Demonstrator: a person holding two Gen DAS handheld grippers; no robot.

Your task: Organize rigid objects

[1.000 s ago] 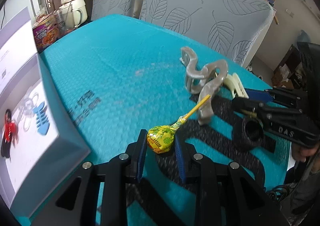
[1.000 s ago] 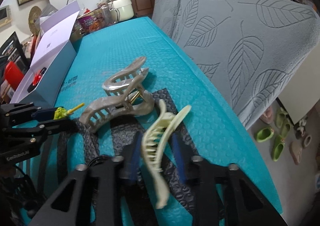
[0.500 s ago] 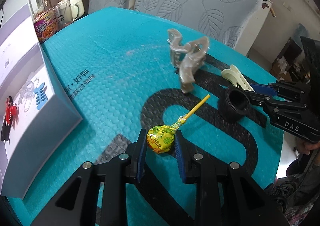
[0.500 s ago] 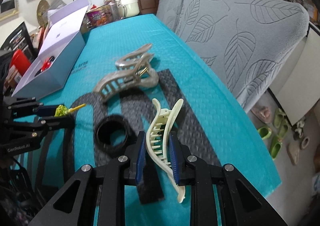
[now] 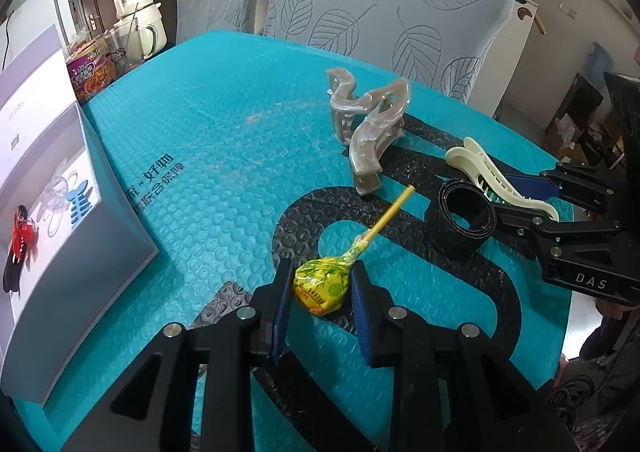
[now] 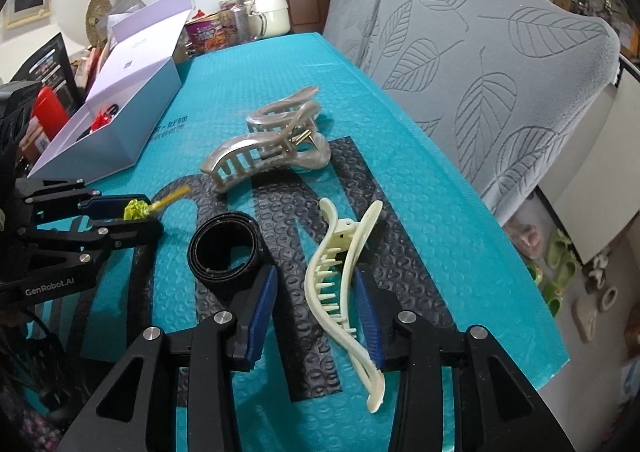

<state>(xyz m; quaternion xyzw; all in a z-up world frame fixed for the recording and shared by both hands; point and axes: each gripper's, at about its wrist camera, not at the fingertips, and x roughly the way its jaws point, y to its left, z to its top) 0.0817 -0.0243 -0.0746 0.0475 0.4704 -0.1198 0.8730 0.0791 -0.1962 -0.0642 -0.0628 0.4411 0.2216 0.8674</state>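
Lollipop [image 5: 320,286] is pinched by its wrapped head in the left gripper [image 5: 318,292], stick aiming forward and right, away from the fingers. Over at the right gripper [image 6: 316,308], the jaws stand apart around the cream hair claw [image 6: 340,276], which runs lengthwise between them, hugging the right-hand pad. White box [image 5: 60,212] sits off the left gripper's left side, so that hand's nearer, I'd guess.

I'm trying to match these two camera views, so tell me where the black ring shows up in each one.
Left wrist view: the black ring lies right of center on the mat, beside the right tool.
Right wrist view: the black ring lies left of center, just ahead of the tool's left finger.
Shared landmark: the cream hair claw right beside it.
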